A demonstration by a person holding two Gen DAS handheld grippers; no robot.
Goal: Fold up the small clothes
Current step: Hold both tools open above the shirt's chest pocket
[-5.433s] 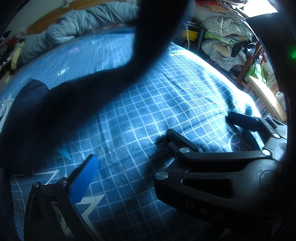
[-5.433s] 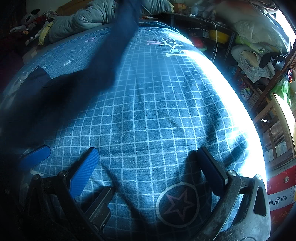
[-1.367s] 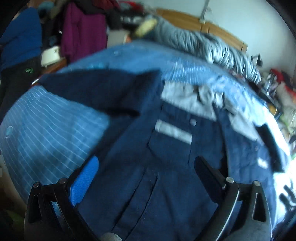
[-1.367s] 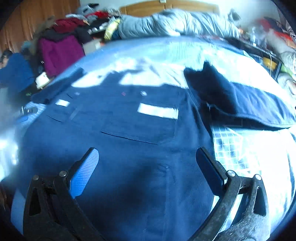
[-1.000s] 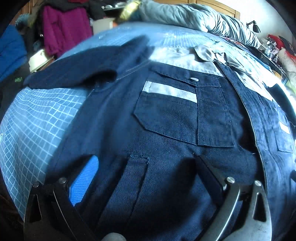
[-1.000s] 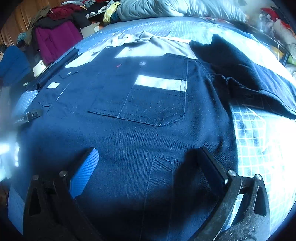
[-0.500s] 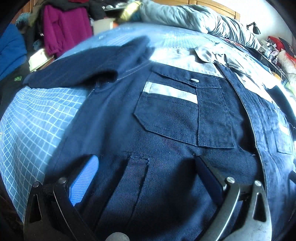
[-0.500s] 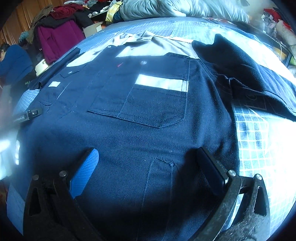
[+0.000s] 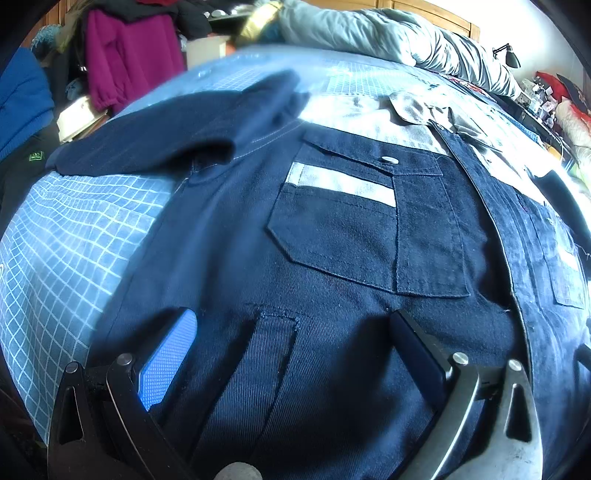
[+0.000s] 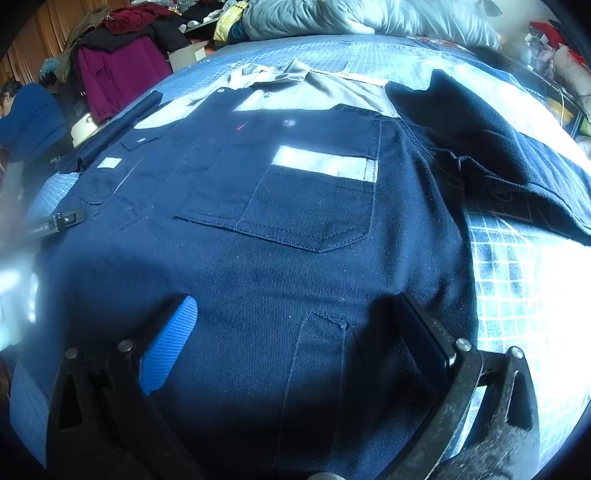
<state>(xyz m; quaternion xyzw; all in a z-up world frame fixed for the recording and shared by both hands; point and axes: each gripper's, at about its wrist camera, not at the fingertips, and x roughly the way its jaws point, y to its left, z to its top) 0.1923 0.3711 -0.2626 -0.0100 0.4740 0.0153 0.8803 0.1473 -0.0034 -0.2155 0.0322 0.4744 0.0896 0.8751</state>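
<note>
A navy work shirt [image 9: 332,258] with a grey yoke, grey collar and grey-striped chest pockets lies spread face up on the blue grid bedsheet [image 9: 74,240]. My left gripper [image 9: 291,339] hovers open over its lower left front, just below a chest pocket. One sleeve [image 9: 166,129] lies folded out to the left. In the right wrist view the same shirt [image 10: 295,229] fills the frame. My right gripper [image 10: 295,325] stands open low over the lower right front, below the other pocket. The other sleeve [image 10: 498,147] lies rumpled to the right.
A grey duvet [image 9: 388,33] is heaped at the head of the bed. Clothes, including a magenta garment [image 9: 129,51], hang beyond the left edge. A person in a blue top [image 10: 29,118] is beside the bed. Clutter lines the right side.
Both grippers have held nearly still over the shirt's lower front for the last second. Earlier the shirt was airborne over the bare sheet; it now lies spread flat.
</note>
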